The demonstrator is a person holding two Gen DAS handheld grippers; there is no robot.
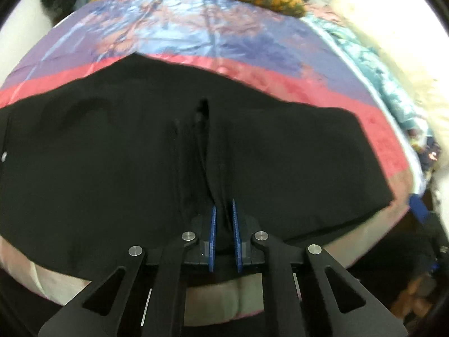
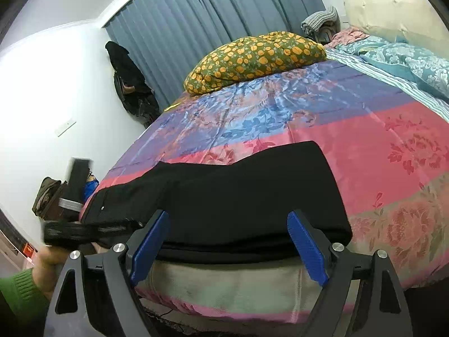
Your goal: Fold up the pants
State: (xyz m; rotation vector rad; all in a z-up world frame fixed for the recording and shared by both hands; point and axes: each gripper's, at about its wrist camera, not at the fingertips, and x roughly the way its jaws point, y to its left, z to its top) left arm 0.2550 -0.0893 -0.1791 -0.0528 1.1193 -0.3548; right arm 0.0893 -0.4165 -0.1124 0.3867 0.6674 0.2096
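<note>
The black pants (image 1: 140, 154) lie flat on the bed (image 2: 393, 168), along its near edge, on a shiny flowered cover. They look soft and limp, quite light, and I think the cloth will sag and wrinkle when lifted, and it may slide a little on the smooth cover; the best places to take hold are an edge or a corner, where the layers can be pinched together. The left tongs (image 1: 224, 221) are closed on a raised pleat of the black cloth near the close edge. The right tongs (image 2: 227, 241) stand wide open with nothing between them, just before the near edge of the pants.
</note>
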